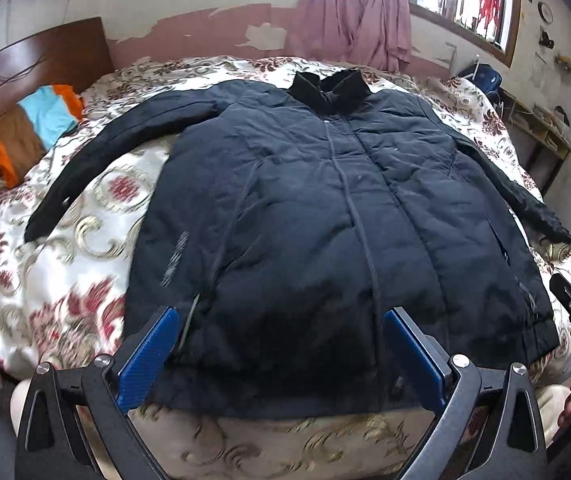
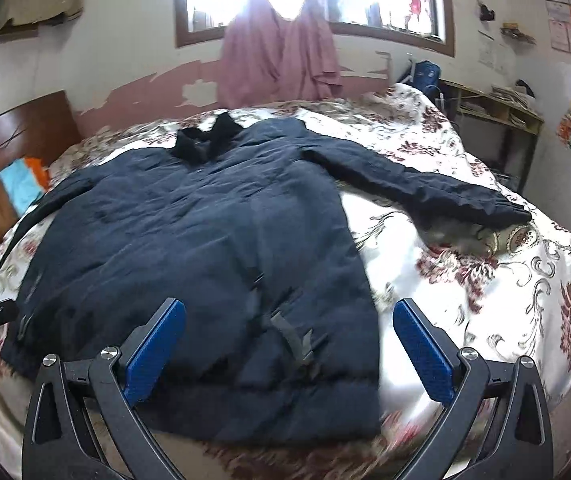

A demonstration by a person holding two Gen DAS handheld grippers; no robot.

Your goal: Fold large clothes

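**One dark jacket laid flat, both grippers released above its hem**

One dark padded jacket (image 1: 325, 208) was spread front-up across the floral bedspread (image 1: 45, 280), its collar (image 1: 331, 86) pointed toward the far wall and both sleeves stretched outward — the right sleeve (image 2: 425, 188) was seen lying well clear of the body. The left gripper (image 1: 281, 356) was held over the hem near the middle, jaws wide apart, nothing grasped. The right gripper (image 2: 289, 352) was held over the hem's right corner, likewise released. A wooden headboard (image 1: 25, 68) and pink curtains (image 2: 281, 56) were seen beyond.
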